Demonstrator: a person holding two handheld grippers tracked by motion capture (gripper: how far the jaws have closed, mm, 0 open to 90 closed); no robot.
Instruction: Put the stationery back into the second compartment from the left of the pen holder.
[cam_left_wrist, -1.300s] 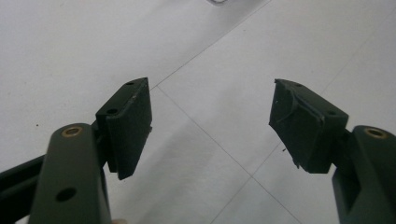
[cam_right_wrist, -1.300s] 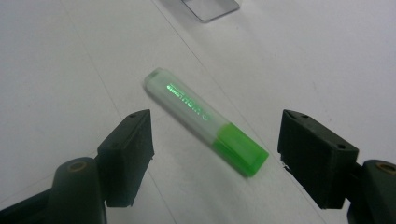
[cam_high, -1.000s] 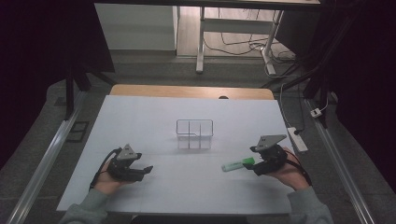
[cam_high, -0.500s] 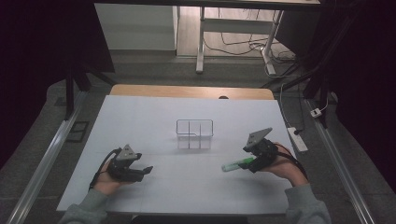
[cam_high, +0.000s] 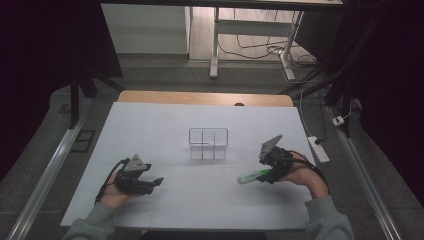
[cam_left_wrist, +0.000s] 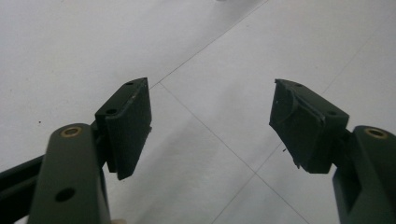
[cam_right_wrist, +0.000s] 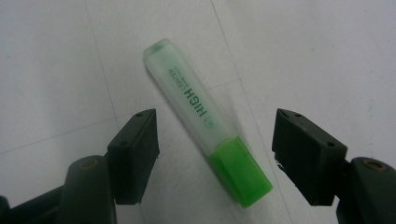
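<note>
A green highlighter (cam_right_wrist: 205, 122) with a clear cap and "HIGH" printed on it lies flat on the white table (cam_right_wrist: 303, 56); it also shows as the green highlighter (cam_high: 252, 176) in the high view. My right gripper (cam_right_wrist: 215, 140) is open, its jaws standing on either side of the pen's green end without touching it. In the high view the right gripper (cam_high: 270, 172) sits at the pen's right end. My left gripper (cam_left_wrist: 210, 126) is open over bare table with nothing between its jaws, and the left gripper (cam_high: 150, 182) rests at the near left.
A small clear wire-framed rack (cam_high: 208, 142) stands at the table's (cam_high: 150, 125) middle. A wooden strip runs along the far edge. A white power strip (cam_high: 318, 148) lies off the right edge. Metal rails flank both sides.
My right gripper has tilted and shifted a little left, closing in over the highlighter's green end. The left gripper has stayed put.
</note>
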